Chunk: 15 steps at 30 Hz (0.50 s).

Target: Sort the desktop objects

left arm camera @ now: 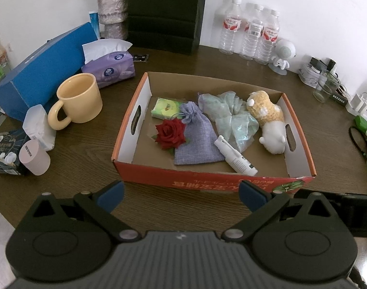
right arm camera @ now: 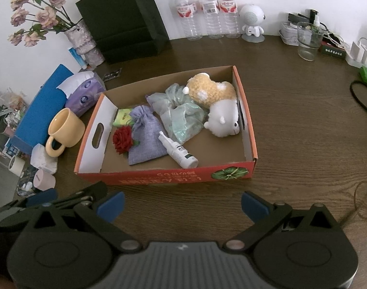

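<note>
Cardboard box [left arm camera: 214, 180] sat open on the brown desk [left arm camera: 91, 159], both grippers empty before it.
Inside lay a plush toy [left arm camera: 268, 118] at the right wall, pale green gauze bags [left arm camera: 231, 118], a lilac pouch [left arm camera: 195, 139], a white spray bottle [left arm camera: 236, 156], a red rose [left arm camera: 170, 132] and a green packet [left arm camera: 166, 107]. Left gripper [left arm camera: 181, 196] and right gripper [right arm camera: 182, 204] each held their jaws spread wide on nothing.

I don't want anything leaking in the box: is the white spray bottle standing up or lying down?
Lying down. The spray bottle rests on its side on the box floor, partly over the purple pouch.
</note>
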Each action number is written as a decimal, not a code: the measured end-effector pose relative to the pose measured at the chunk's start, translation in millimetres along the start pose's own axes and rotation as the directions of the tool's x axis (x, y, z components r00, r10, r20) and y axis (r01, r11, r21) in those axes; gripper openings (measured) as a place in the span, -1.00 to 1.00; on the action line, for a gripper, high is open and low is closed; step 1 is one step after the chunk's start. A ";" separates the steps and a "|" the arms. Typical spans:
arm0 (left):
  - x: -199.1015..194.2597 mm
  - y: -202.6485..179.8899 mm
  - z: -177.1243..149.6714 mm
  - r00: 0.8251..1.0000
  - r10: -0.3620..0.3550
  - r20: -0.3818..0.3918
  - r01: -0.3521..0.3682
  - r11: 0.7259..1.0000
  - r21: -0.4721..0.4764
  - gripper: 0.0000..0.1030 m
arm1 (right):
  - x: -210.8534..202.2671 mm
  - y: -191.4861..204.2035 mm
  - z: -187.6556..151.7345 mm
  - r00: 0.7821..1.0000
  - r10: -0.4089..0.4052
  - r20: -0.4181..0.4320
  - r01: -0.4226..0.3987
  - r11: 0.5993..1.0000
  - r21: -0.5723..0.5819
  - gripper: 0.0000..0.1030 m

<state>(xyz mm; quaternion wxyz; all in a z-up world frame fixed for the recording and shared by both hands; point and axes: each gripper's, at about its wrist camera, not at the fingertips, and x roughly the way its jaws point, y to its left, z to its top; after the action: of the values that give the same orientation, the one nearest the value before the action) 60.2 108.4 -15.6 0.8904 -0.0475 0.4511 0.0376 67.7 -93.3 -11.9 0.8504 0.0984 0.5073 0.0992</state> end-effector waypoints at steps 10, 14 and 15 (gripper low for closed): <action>-1.5 0.5 0.4 1.000 0.002 0.004 -0.002 1.000 0.003 1.00 | 0.0 1.4 0.9 1.000 0.000 0.000 0.000 1.000 -0.006 1.00; -2.0 0.4 0.4 1.000 -0.001 0.005 0.001 1.000 0.004 1.00 | -0.2 1.7 0.9 1.000 -0.003 0.001 0.003 1.000 -0.006 1.00; -2.1 0.3 0.3 1.000 -0.001 0.006 0.001 1.000 0.005 1.00 | -0.2 1.8 0.7 1.000 -0.003 0.001 0.003 1.000 -0.006 1.00</action>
<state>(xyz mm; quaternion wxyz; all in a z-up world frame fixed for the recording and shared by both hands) 59.2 108.6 -13.7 0.8918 -0.0455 0.4486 0.0362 68.1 -91.7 -10.8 0.8512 0.0950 0.5065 0.0993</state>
